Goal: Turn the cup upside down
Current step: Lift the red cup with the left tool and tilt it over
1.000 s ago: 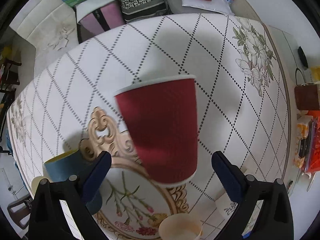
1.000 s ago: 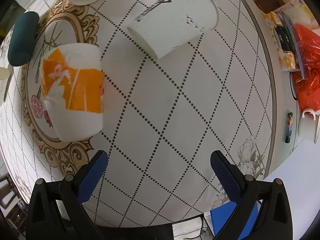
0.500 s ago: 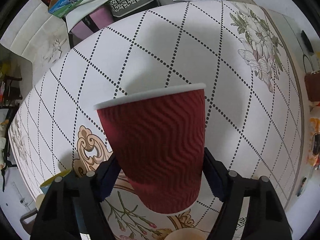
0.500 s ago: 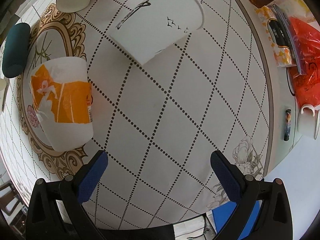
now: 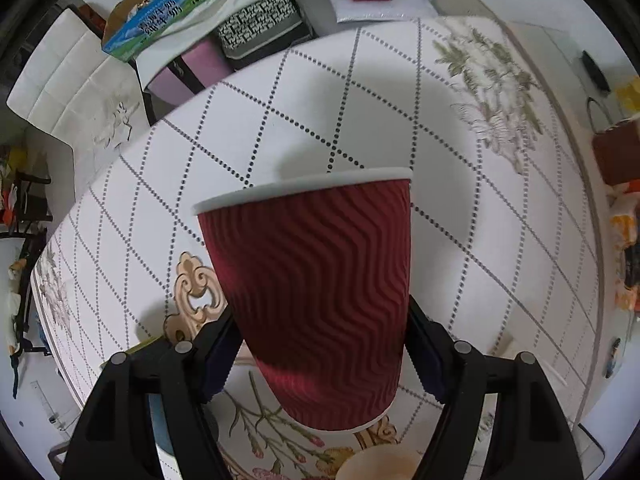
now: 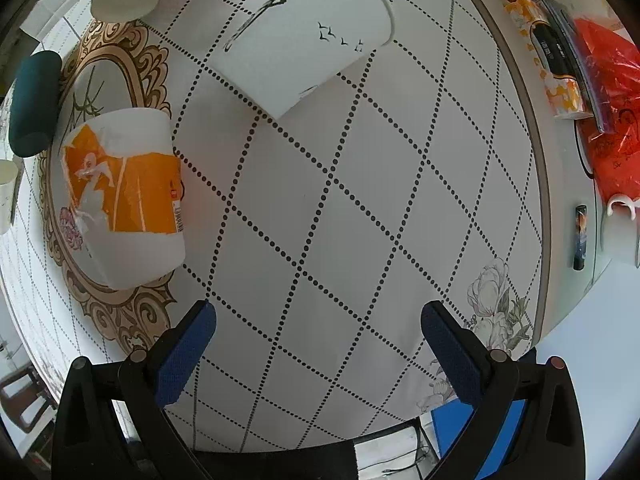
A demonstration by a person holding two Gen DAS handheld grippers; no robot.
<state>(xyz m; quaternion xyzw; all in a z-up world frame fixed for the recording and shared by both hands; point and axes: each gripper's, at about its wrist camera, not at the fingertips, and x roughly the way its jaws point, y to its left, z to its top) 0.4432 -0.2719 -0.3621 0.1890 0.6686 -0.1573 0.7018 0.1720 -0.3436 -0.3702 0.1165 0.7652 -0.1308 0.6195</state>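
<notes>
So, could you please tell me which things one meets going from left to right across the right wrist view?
Dark teal cup → orange-and-white cup → white cup with birds → red plastic bag.

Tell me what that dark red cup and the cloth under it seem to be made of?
The red cup looks like matte ripple-wall paper: wavy embossed ridges and a rolled white rim. The tablecloth seems to be printed vinyl or oilcloth, smooth and faintly sheeny, though coated fabric is possible.

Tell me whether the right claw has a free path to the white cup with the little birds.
Probably yes: the right claw is open and empty, and only bare tablecloth lies between it and the white cup.
</notes>
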